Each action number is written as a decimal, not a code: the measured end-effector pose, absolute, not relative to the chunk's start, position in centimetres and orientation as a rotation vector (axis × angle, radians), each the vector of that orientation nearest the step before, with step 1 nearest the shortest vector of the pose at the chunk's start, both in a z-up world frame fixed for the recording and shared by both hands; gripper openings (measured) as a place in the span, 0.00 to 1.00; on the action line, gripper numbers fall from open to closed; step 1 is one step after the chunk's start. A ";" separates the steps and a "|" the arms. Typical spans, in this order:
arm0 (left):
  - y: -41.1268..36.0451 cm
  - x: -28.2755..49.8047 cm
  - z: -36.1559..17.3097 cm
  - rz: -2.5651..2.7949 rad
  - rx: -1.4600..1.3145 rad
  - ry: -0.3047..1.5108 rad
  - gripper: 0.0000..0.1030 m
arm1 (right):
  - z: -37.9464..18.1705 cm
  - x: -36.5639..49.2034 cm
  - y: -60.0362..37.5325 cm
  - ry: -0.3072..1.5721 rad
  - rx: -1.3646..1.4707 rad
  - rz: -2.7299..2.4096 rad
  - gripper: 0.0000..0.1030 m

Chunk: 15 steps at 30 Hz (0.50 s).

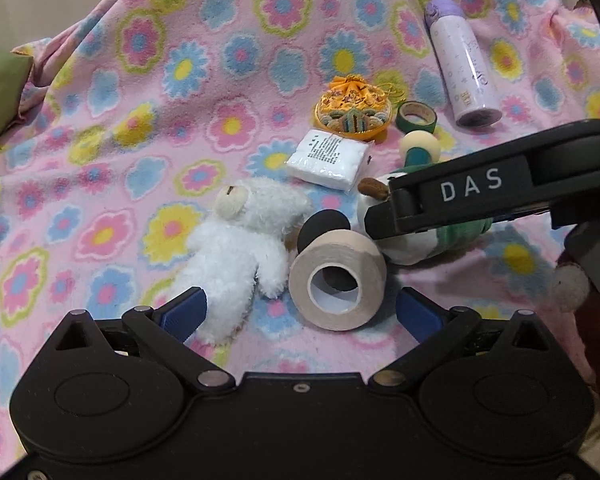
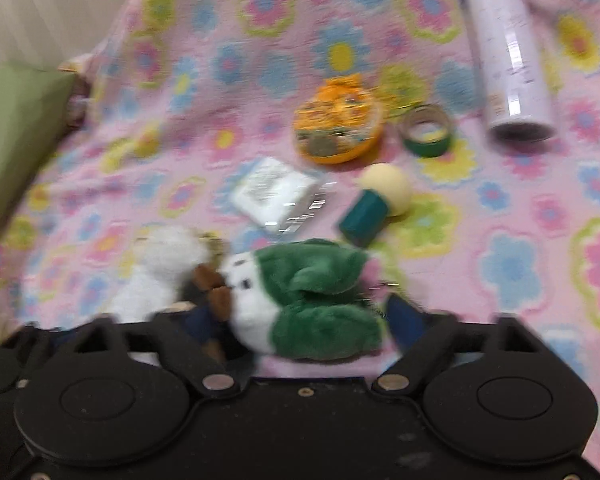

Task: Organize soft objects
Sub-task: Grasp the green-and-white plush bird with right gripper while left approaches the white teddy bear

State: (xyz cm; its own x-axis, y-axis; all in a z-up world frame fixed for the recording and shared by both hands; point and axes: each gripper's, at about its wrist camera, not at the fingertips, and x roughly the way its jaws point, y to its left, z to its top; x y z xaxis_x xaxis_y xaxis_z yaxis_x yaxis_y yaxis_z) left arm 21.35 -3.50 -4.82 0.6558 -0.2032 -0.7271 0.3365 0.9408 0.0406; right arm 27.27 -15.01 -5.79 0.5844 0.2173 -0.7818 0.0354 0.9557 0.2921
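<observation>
right gripper (image 2: 300, 320): spread around green-and-white plush (image 2: 300, 300), mid-blanket (image 2: 500, 260), no pinch yet | left gripper (image 1: 300, 314): spread, empty, by tape roll (image 1: 337, 280) | risk: my left pad snags the white bear (image 2: 160, 272) touching it; the plush slips.

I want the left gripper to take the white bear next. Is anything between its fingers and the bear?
Nothing visible blocks it. The left gripper is open, with the white bear's leg already by its left finger. The tape roll lies between the fingers, touching the bear's right side, so a close here might catch it too.
</observation>
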 end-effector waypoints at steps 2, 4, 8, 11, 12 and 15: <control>-3.3 21.3 -4.4 -0.314 0.174 0.793 0.96 | -5.4 27.2 -15.1 0.931 0.282 0.105 0.68; -3.1 21.1 -3.8 -0.315 0.172 0.776 0.96 | -5.0 26.9 -15.6 0.912 0.269 0.070 0.68; -2.5 21.0 -2.3 -0.317 0.150 0.729 0.96 | -3.8 25.8 -17.1 0.873 0.259 -0.018 0.68; -1.9 21.7 -1.3 -0.294 0.124 0.695 0.96 | -3.4 25.1 -17.9 0.868 0.215 -0.086 0.68; -1.7 22.1 -1.1 -0.283 0.115 0.686 0.96 | -3.3 24.9 -18.1 0.868 0.199 -0.104 0.69; -1.1 23.4 -1.0 -0.250 0.097 0.682 0.96 | -4.0 24.5 -18.1 0.881 0.159 -0.124 0.69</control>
State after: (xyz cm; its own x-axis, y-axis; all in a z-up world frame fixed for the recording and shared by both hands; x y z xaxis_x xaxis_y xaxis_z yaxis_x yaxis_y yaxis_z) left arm 23.39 -1.11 -0.97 0.7476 -0.1962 -0.6345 0.2595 0.9657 0.0072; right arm 24.46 -18.13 -4.00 0.6305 -0.0426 -0.7750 0.1737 0.9809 0.0875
